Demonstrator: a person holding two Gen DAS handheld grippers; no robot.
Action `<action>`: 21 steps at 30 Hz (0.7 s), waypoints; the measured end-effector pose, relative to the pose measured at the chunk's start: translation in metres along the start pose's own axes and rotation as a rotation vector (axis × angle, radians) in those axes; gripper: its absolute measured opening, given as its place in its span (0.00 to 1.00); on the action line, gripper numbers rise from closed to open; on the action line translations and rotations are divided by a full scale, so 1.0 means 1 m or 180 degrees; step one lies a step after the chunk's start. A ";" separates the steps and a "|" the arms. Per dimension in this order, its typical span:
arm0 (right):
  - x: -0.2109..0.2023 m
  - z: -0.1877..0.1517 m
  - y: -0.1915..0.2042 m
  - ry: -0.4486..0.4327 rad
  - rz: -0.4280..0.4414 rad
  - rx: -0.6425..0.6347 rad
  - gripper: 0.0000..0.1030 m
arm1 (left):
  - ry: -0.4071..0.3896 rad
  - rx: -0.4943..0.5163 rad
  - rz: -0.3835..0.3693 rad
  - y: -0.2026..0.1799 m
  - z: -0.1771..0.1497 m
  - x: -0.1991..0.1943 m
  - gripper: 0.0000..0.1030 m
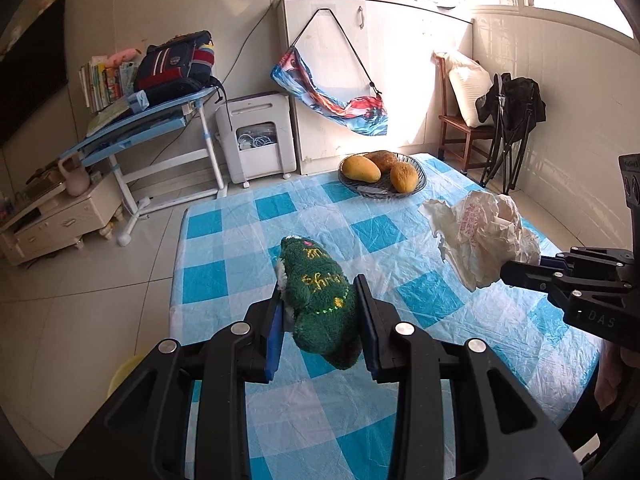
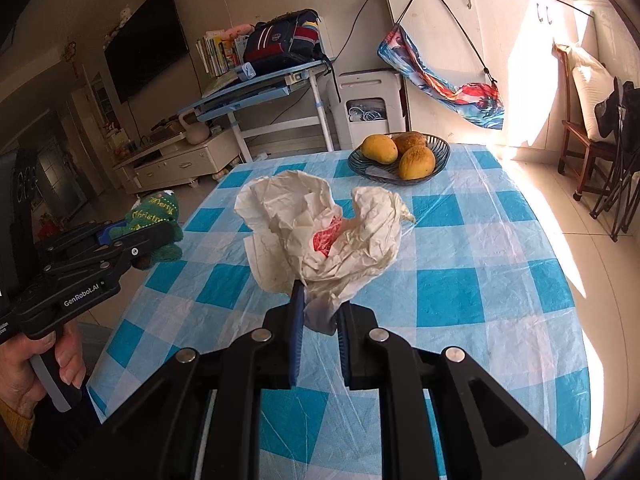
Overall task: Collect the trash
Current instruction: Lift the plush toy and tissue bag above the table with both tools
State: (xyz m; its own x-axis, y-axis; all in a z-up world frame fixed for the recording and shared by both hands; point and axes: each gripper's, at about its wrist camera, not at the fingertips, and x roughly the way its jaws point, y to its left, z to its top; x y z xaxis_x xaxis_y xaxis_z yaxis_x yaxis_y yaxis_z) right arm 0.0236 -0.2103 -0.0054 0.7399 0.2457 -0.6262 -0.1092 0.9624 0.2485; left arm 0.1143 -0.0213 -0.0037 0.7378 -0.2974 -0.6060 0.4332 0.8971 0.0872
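Two grippers were loaded above the table [image 2: 500, 240], whose checked plastic cover lay wrinkled under both. A bowl [image 2: 440, 152] of mangoes [image 2: 416, 162] sat at the far end, well apart. The right gripper [image 2: 320, 312] pinched only the lower tail of a crumpled white bag [image 2: 320, 232], held clear of the table; so thin a bite on slick plastic could slip and drop it. The left gripper [image 1: 320, 304] squeezed a green plush sock [image 1: 320, 296] around its middle, also lifted. No bin was clearly visible.

Left tool [image 1: 322, 300] clamped, raised, aimed forward; right tool [image 2: 318, 304] likewise pinched tight, level beside it
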 end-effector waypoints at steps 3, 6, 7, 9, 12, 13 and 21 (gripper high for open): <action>0.001 0.003 0.008 -0.0032 0.0043 -0.0060 0.15 | -0.0029 -0.0008 0.0091 0.015 0.003 -0.009 0.30; 0.003 0.007 0.019 -0.0072 0.0079 -0.0145 0.15 | -0.0044 -0.0101 0.0169 0.037 0.007 -0.017 0.30; 0.004 0.009 0.023 -0.0085 0.0091 -0.0170 0.15 | -0.0060 -0.0137 0.0198 0.044 0.009 -0.020 0.30; 0.005 0.010 0.033 -0.0112 0.0121 -0.0205 0.15 | -0.0083 -0.0212 0.0254 0.059 0.010 -0.025 0.30; 0.010 0.013 0.045 -0.0141 0.0175 -0.0240 0.15 | -0.0091 -0.0324 0.0345 0.082 0.010 -0.028 0.30; 0.012 0.014 0.049 -0.0144 0.0191 -0.0258 0.15 | -0.0093 -0.0346 0.0378 0.090 0.010 -0.029 0.30; 0.028 0.022 0.073 -0.0150 0.0284 -0.0357 0.15 | -0.0130 -0.0807 0.0603 0.153 -0.005 -0.033 0.30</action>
State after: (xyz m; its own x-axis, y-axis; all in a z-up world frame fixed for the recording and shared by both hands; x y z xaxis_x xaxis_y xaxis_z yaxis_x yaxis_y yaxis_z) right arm 0.0506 -0.1358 0.0115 0.7541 0.3276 -0.5692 -0.2475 0.9446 0.2158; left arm 0.1536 0.1270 0.0260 0.8154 -0.1255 -0.5652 0.1471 0.9891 -0.0075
